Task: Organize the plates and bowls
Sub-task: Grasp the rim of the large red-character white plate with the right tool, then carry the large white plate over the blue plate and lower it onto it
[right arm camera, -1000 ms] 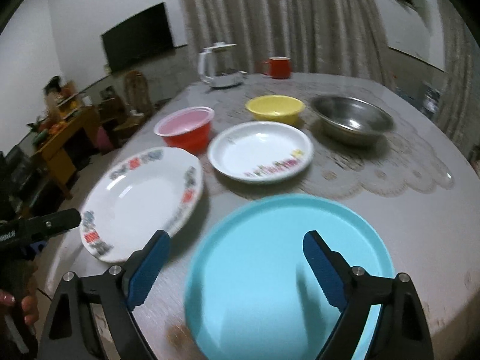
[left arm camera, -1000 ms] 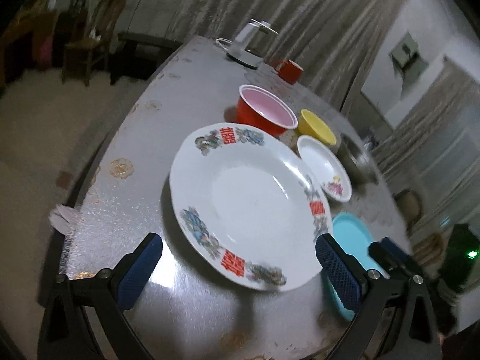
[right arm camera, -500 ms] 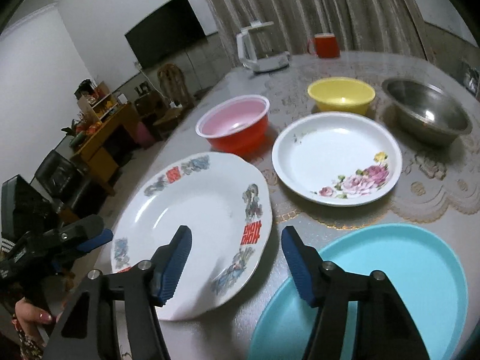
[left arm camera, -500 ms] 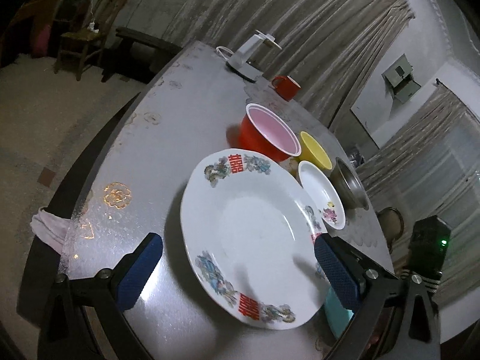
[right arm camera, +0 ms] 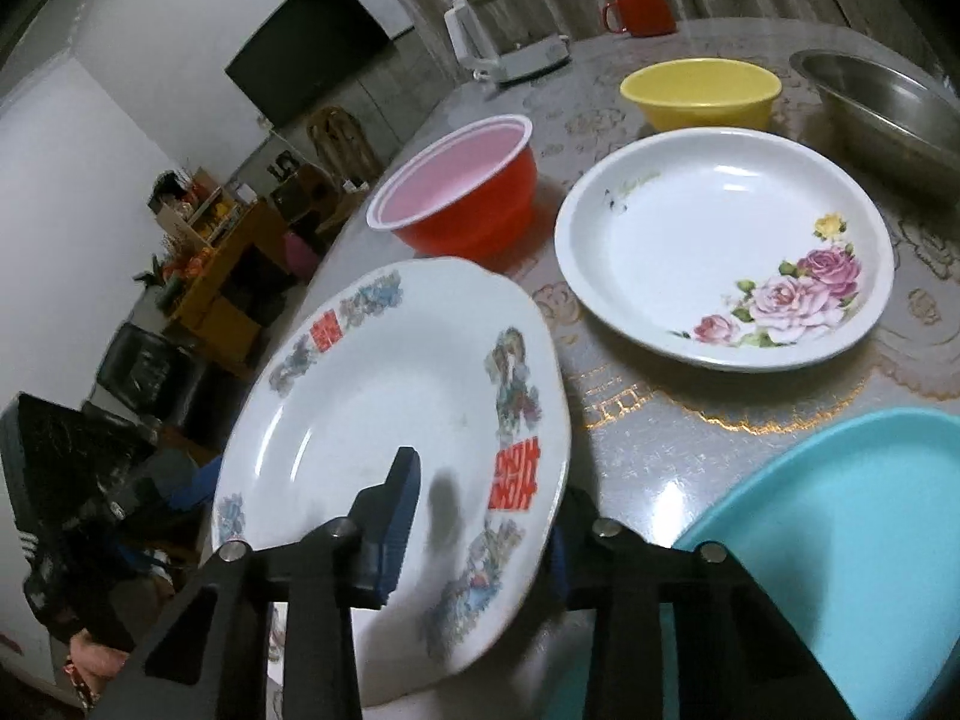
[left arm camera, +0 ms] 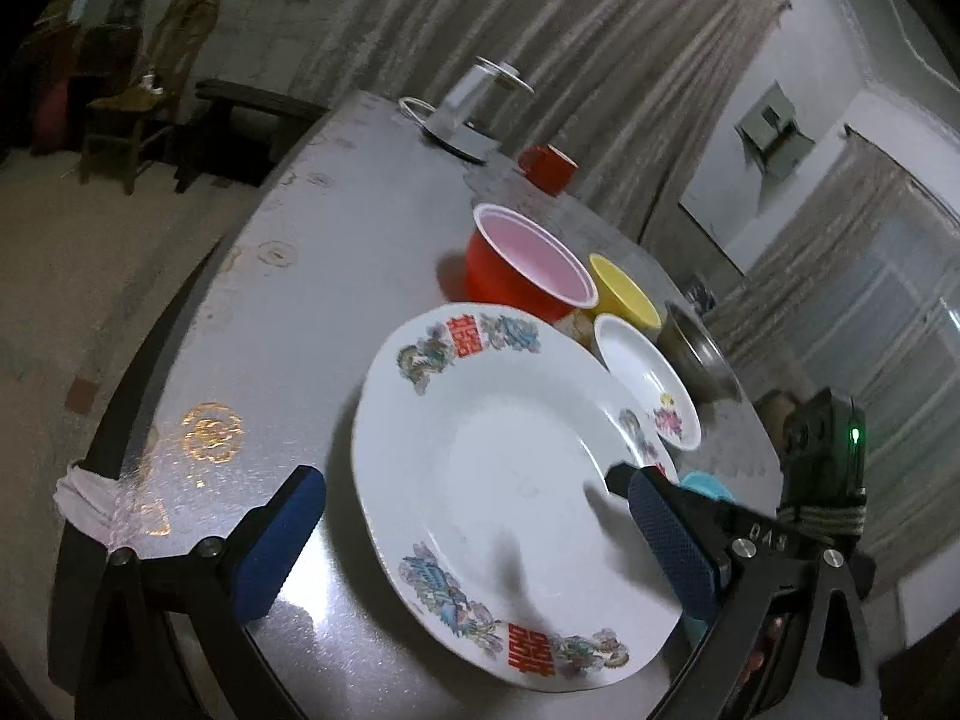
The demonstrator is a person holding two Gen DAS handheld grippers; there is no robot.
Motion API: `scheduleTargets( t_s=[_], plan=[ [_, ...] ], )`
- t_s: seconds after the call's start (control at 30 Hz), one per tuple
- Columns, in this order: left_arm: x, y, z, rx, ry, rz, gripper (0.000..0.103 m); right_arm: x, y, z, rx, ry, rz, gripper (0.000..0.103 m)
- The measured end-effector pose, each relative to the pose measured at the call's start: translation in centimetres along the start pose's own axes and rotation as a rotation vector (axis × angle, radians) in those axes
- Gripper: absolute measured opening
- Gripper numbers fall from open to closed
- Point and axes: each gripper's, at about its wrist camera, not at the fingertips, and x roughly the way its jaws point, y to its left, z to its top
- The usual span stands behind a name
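A large white plate with red and blue rim motifs (left arm camera: 510,468) (right arm camera: 384,420) lies on the table. My right gripper (right arm camera: 474,534) is shut on its near rim, one finger (right arm camera: 396,522) above and one below. My left gripper (left arm camera: 474,540) is open, its blue pads either side of the plate's near part. A white rose plate (right arm camera: 720,240) (left arm camera: 648,378), a red bowl (right arm camera: 462,186) (left arm camera: 522,264), a yellow bowl (right arm camera: 702,90) (left arm camera: 624,294) and a steel bowl (right arm camera: 882,102) (left arm camera: 696,354) stand beyond. A turquoise plate (right arm camera: 840,540) (left arm camera: 705,486) lies at right.
A white kettle (right arm camera: 504,30) (left arm camera: 474,102) and a red mug (right arm camera: 642,9) (left arm camera: 549,168) stand at the table's far end. The round table's edge (left arm camera: 150,360) runs close on the left. A chair (left arm camera: 144,90) and cabinets stand beyond it.
My right gripper has moved left from the turquoise plate and closed on the large plate's rim. My left gripper has stayed open around the plate's near side.
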Motion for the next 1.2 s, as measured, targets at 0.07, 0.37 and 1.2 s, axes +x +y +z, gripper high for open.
scheduleTargets(
  t_s=[0.07,0.37,1.2],
  plan=[
    [0.4,0.0,0.1,-0.002,0.019,-0.034,0.086,0.0,-0.1,0.1,0.007,-0.003,0.013,0.036],
    [2.6,0.1,0.2,0.030,0.114,-0.071,0.072,0.2,-0.2,0.1,-0.004,-0.007,0.038,0.036],
    [2.1,-3.9,-2.1,0.357,0.070,0.109,0.072,-1.0,1.9,-1.1,-0.185,-0.037,-0.058,0.024]
  ],
)
